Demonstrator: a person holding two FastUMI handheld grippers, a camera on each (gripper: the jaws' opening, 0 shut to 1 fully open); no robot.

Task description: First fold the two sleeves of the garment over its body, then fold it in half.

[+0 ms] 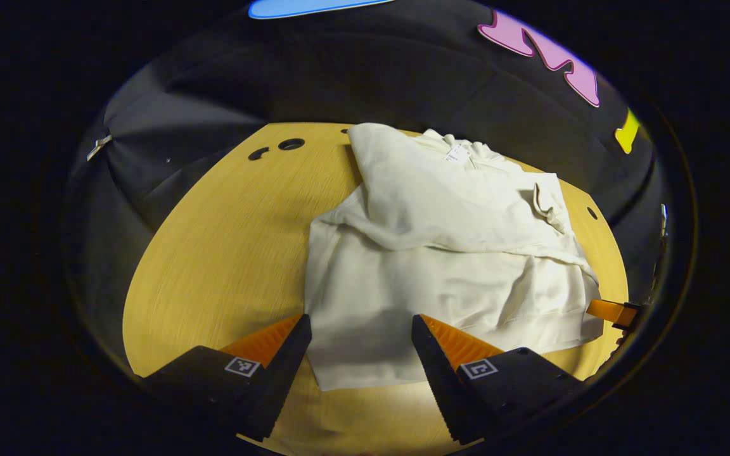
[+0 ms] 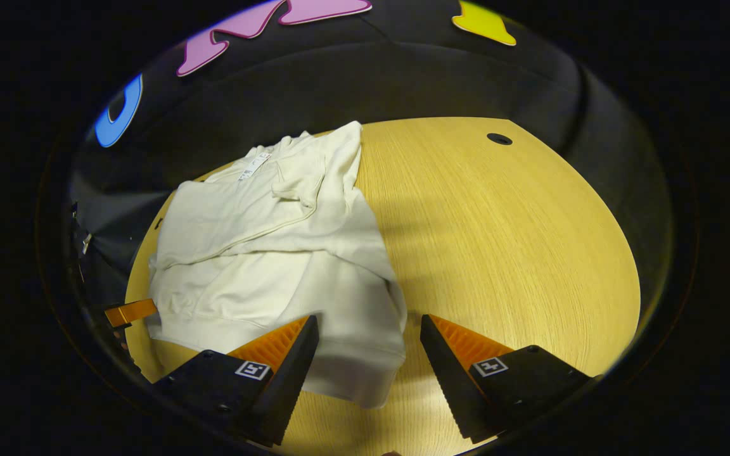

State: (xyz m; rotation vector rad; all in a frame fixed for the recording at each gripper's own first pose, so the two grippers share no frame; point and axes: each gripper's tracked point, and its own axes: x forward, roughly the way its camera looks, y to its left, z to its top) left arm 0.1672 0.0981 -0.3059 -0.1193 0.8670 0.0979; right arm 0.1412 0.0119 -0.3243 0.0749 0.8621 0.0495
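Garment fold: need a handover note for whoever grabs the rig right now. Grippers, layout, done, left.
Left hand-held gripper: open, holding nothing, above the garment's near hem.
Right hand-held gripper: open, holding nothing, over the hem's other corner.
Garment: cream, flat on the wooden table, collar at the far end.
Done: both sleeves appear folded across the body.
Left: fold in half; likely grip the near hem corners and carry them to the collar.

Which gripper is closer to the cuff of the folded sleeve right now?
Right, probably. The cuff lies toward the sweatshirt's right edge. The right gripper straddles its near right corner, the left gripper its near left corner, both open.
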